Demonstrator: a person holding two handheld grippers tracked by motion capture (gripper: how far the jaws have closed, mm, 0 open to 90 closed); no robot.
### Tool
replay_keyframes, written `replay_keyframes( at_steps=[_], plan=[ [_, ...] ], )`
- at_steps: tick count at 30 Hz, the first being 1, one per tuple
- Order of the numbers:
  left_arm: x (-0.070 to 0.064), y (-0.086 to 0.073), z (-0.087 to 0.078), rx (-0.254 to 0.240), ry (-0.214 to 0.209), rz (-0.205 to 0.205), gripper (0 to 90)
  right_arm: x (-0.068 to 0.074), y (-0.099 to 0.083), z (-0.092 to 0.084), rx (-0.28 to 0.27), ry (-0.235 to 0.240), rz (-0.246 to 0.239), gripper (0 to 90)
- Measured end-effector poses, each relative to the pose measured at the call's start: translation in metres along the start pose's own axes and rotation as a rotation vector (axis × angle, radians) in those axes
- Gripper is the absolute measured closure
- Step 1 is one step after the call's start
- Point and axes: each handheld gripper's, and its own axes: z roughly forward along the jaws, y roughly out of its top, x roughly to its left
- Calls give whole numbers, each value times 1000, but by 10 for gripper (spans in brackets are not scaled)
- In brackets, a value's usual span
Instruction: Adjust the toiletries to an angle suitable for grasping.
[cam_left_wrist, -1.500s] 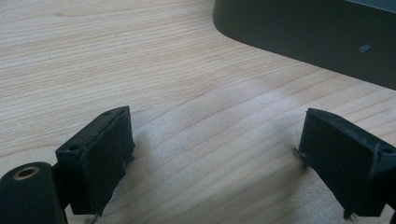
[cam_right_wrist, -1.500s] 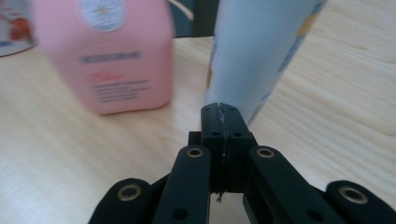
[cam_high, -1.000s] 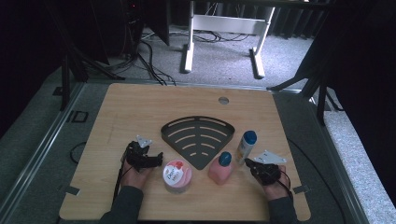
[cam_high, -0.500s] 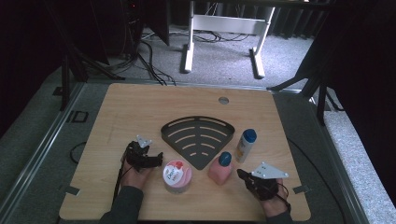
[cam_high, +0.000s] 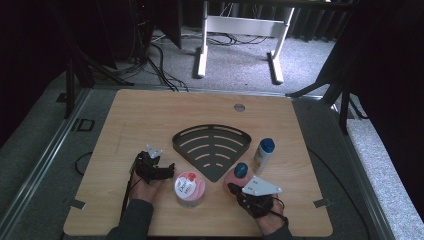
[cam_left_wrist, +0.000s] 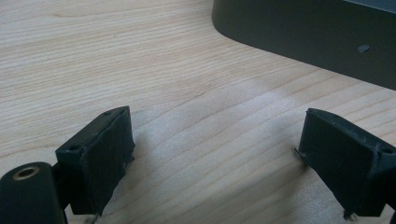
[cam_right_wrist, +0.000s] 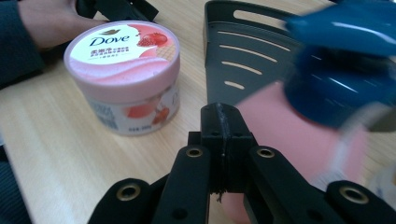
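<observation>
Wooden table (cam_high: 150, 115): left gripper (cam_high: 167, 171) spread, empty; right gripper (cam_high: 233, 188) pressed together beside pink bottle (cam_high: 238, 173).

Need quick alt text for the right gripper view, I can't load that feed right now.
The right gripper, its black jaws shut with nothing between them, points at a blurred pink bottle with a blue cap close ahead. A pink Dove tub stands to the left on the wooden table, and a black slotted tray lies behind.
</observation>
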Motion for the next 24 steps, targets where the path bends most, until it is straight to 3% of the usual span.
replay_keyframes(
  at_steps=[5, 8, 10, 17, 24],
  plan=[
    [0, 0, 0, 0, -3, 2, 104, 7, 0, 18, 18, -45, -5, 899],
    [0, 0, 0, 0, -3, 4, 104, 4, -1, 18, 12, -38, 13, 900],
    [0, 0, 0, 0, -3, 4, 103, 2, -2, 17, 18, -49, -7, 900],
    [0, 0, 0, 0, -3, 4, 103, -13, -4, 16, 21, -90, 12, 900],
    [0, 0, 0, 0, -3, 4, 103, -35, -6, 15, 17, -141, 69, 900]
  ],
)
